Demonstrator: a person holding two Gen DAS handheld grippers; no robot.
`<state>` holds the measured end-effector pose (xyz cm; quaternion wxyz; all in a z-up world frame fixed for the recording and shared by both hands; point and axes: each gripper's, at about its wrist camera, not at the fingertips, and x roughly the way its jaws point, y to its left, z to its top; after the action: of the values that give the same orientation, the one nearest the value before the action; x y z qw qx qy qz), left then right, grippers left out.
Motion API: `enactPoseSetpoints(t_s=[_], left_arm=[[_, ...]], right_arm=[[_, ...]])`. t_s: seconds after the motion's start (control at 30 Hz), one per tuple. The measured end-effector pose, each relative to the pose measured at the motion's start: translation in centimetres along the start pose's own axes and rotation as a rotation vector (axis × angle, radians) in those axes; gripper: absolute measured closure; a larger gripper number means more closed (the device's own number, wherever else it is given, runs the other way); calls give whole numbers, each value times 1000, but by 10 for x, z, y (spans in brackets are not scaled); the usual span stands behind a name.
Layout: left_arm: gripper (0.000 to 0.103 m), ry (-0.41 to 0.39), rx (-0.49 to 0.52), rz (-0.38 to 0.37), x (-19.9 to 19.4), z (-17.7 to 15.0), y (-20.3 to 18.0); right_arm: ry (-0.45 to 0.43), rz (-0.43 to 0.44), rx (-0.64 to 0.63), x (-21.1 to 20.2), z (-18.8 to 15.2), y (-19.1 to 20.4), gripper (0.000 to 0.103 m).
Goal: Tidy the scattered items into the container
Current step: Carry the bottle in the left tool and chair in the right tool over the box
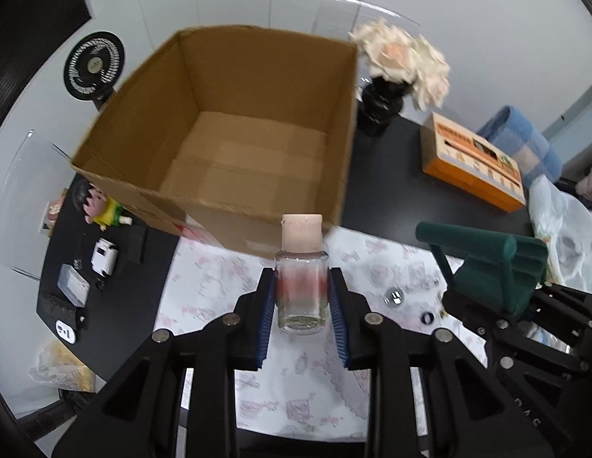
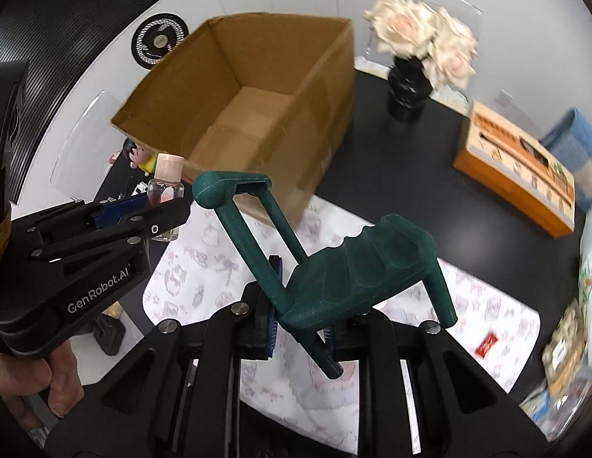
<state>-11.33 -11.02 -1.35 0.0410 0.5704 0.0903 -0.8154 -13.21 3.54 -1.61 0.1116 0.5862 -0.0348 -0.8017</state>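
An open cardboard box (image 1: 257, 87) (image 2: 326, 87) stands at the back of the black table; only its bare floor shows. My left gripper (image 1: 301, 297) (image 2: 158, 210) is shut on a small clear bottle (image 1: 301, 290) (image 2: 164, 191) with a pale pink cap, held upright just in front of the box's near wall. My right gripper (image 2: 300, 324) (image 1: 532, 305) is shut on a dark green toy chair (image 2: 345, 271) (image 1: 487, 263), tilted above the patterned white mat (image 1: 219, 290) (image 2: 204, 267), to the right of the bottle.
A black vase of cream flowers (image 1: 384, 103) (image 2: 408, 87) and an orange carton (image 1: 471, 160) (image 2: 517, 183) sit right of the box. A doll (image 1: 101, 206), small white devices and a clear case (image 1: 72, 286) lie left. A metal cap (image 1: 393, 297), black ring (image 1: 427, 318) and red packet (image 2: 487, 345) rest on the mat.
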Motion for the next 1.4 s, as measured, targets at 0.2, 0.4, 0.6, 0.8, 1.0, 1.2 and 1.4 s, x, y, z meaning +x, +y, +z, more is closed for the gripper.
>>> enactPoseSetpoints(t_s=[0.2, 0.4, 0.6, 0.8, 1.0, 1.2, 1.4], left_arm=[[76, -11, -65, 5, 1, 27, 28], [76, -42, -102, 31, 0, 57, 50], [76, -54, -167, 36, 10, 90, 77], [76, -43, -207, 51, 36, 118, 101], [76, 0, -200, 74, 66, 138, 116], [76, 35, -182, 66, 85, 140, 120], [76, 49, -177, 42, 91, 134, 116]], right_arm=[[-22, 9, -49, 4, 41, 16, 83], [-21, 14, -77, 15, 86, 28, 83], [-10, 22, -137, 34, 132, 48, 83], [45, 20, -144, 65, 168, 58, 83], [106, 15, -141, 101, 188, 61, 83], [162, -10, -166, 131, 199, 67, 83], [192, -7, -170, 143, 198, 69, 83]])
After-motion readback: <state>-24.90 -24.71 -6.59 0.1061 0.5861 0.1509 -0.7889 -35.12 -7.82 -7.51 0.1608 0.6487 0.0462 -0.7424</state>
